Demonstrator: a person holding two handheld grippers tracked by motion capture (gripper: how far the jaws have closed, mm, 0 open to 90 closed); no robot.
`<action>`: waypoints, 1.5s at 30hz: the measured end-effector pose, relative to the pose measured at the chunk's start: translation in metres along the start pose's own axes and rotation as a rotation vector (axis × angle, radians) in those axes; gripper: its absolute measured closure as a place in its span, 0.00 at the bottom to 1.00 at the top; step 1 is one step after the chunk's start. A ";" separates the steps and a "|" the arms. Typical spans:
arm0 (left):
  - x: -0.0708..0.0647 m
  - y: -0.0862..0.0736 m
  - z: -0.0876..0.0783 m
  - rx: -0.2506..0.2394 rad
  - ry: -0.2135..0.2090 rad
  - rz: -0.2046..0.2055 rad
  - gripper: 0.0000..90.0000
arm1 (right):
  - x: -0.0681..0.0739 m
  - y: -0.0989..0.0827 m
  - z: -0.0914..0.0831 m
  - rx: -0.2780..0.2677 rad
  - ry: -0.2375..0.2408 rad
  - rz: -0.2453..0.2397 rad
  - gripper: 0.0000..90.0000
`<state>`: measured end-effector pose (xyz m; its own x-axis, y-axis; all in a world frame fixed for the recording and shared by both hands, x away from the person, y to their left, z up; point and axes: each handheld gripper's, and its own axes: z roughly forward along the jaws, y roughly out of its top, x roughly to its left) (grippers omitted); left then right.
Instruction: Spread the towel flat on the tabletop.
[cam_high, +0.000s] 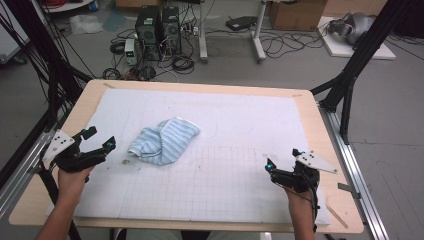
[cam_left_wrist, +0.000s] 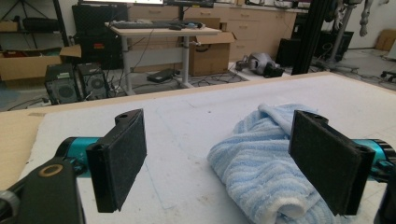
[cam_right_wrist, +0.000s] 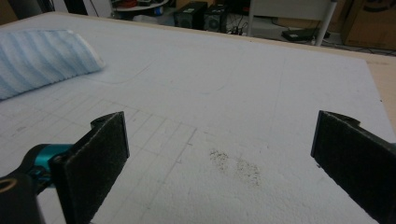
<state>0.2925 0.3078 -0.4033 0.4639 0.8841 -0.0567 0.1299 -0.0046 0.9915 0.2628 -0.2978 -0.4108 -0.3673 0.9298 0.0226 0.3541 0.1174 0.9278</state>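
Towel (cam_high: 164, 142) | white gridded mat (cam_high: 240, 120) | wooden table (cam_high: 95, 95) | cabled floor (cam_high: 165, 55)

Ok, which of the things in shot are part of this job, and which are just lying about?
Part of the job:
- blue striped towel, crumpled on the white mat
- left tool, open beside the towel
- right tool, open over bare mat

Just lying about:
- computer towers on the floor
- cardboard box
- loose cables

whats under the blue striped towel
The towel lies crumpled on the white gridded mat, which covers the wooden table. Whatever sits inside its folds is hidden.
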 end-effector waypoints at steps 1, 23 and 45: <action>-0.001 0.000 0.000 -0.001 0.000 -0.001 0.22 | 0.000 0.000 0.000 0.001 0.001 -0.003 0.04; -0.012 -0.003 0.010 0.027 -0.062 -0.013 0.21 | -0.002 -0.002 0.010 0.000 0.059 0.000 0.04; -0.043 0.002 0.048 0.171 -0.177 0.019 0.24 | 0.022 0.002 0.016 0.038 0.137 -0.044 0.04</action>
<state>0.3153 0.2474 -0.4042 0.6117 0.7877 -0.0731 0.2594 -0.1125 0.9592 0.2689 -0.2718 -0.4146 -0.4964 0.8674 0.0353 0.3662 0.1724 0.9144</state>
